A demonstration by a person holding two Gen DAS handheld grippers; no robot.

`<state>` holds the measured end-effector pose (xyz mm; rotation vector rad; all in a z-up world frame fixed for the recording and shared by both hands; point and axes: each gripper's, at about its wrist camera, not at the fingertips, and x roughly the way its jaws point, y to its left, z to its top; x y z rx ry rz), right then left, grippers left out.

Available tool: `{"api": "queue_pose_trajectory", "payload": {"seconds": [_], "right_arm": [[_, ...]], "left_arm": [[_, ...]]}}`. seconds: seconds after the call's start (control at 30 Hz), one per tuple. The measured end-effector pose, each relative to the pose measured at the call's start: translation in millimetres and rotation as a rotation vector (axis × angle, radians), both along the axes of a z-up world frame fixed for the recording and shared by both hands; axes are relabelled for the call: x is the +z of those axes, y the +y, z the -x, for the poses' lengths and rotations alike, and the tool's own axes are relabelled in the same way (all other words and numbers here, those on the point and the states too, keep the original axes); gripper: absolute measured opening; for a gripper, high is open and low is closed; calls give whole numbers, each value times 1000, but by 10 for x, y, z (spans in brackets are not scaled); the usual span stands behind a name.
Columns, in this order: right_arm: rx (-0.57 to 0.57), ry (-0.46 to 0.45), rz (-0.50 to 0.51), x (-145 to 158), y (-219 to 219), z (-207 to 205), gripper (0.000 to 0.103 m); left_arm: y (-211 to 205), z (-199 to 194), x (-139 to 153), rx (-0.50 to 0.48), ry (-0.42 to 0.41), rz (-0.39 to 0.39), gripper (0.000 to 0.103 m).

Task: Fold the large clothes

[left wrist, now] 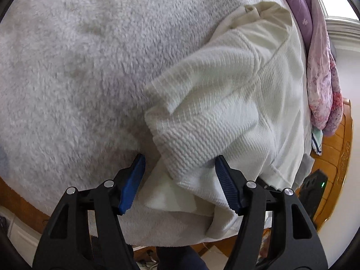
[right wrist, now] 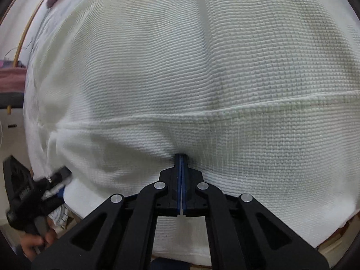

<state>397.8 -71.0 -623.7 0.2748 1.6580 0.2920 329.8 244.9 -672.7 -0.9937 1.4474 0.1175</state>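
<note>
Cream waffle-knit garment (left wrist: 225,94) on fleece blanket (left wrist: 78,67): soft, floppy, best pinched at hem. Left gripper (left wrist: 180,164) agape, straddling a cuff, unpinched; right gripper (right wrist: 181,157) clamped shut at hem band.

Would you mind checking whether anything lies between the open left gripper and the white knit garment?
Nothing visible does: the left gripper is open astride the white knit garment, whose folded corner lies directly between its fingertips.

The left claw (left wrist: 180,159) points steeply downward, its blue pads spread apart, one on each side of a fold of the white knit garment (left wrist: 225,94). The right claw (right wrist: 181,156) also points steeply down, its pads pressed together with the tips against that garment. A hand (right wrist: 33,243) grips the left claw's handle.
</note>
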Motion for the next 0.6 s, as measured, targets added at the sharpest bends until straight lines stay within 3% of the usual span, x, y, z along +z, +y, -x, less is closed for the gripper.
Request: {"api": "queue_pose_trajectory", "payload": {"seconds": [0.07,0.13,0.2,0.23,0.3,0.33,0.4,0.47,0.53,0.6], "right_arm": [[7,23,1,41,-26,-37,0],[-18,24,-6,141,-65,-59,7],[-28,-11,-17,301,-58,-69,10],[-31,-25,-30,369,-44,-57,13],[-31,-56,-59,519,21,23,37],[-25,-74,-73,575,52,72,43],[-32,-99,-151,702,109,261,47],[-110,-64,-247,730,115,346,48],[-344,73,-421,648,25,586,48],[-486,172,-523,556,19,768,51]], "left_arm": [[-18,35,-25,-1,-6,10,65],[-51,60,-23,6,-18,3,61],[-77,76,-46,-1,-25,0,46],[-88,84,-45,6,-35,22,30],[-115,57,-14,21,-43,51,20],[-115,60,8,28,-52,67,15],[-57,72,106,40,-70,115,13],[-17,52,216,44,-80,151,13],[-20,16,296,55,-86,177,13],[-24,38,356,71,-93,194,13]]}}
